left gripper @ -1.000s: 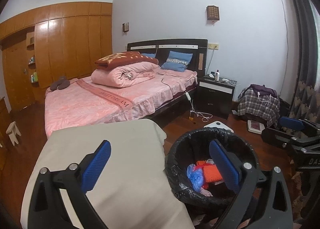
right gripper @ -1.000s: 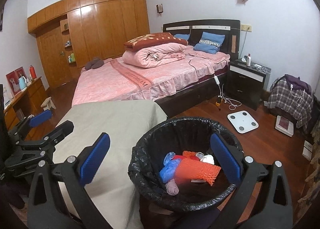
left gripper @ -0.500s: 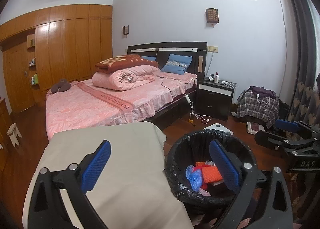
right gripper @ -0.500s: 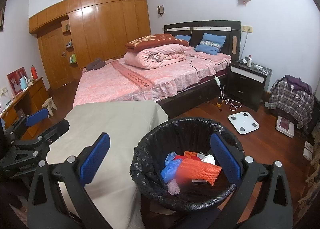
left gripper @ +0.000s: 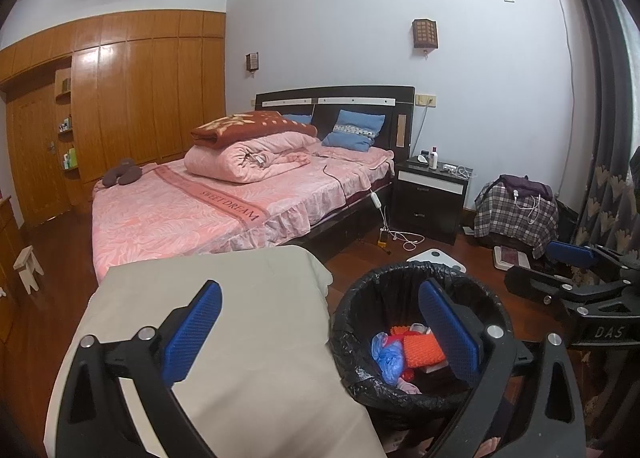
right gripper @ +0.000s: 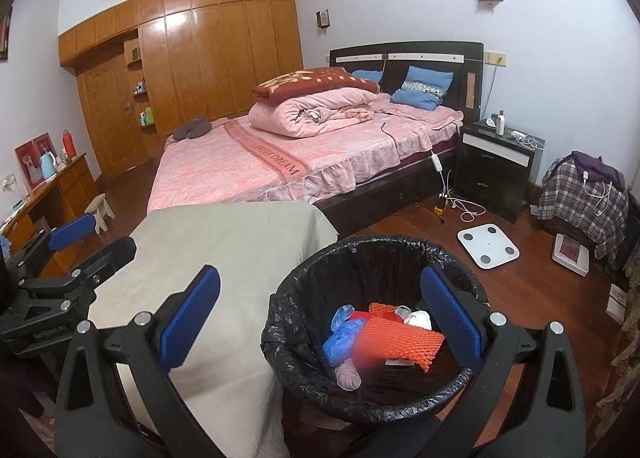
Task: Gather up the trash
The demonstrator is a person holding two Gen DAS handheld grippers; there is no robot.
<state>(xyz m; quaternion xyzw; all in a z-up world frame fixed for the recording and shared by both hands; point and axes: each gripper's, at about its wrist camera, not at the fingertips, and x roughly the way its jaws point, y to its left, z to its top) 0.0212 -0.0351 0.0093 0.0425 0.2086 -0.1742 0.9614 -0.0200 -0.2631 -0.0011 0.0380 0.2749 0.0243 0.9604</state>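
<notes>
- Right gripper (right gripper: pixel 320 326): jaws spread wide, nothing between them; it hangs above the bin.
- Left gripper (left gripper: pixel 320 332): jaws likewise spread and empty, over the cloth-covered table (left gripper: pixel 240 338), bin at its 3 o'clock.
- Trash bin (right gripper: pixel 320 258), black-lined: sits just beside the table's right edge. Trash is inside: orange foam net (right gripper: pixel 400 338), blue plastic bag (right gripper: pixel 340 338), crumpled white paper (right gripper: pixel 418 318).
- Orange net's long axis runs roughly 10 to 4 o'clock in the right view.
- Key relation: no loose trash shows on the table or nearby floor; the right gripper is nearer the bin.
- Judgement: collection appears complete or nearly so.
- Beyond, at 12 o'clock: bed (right gripper: pixel 320 154), clear of the work.
</notes>
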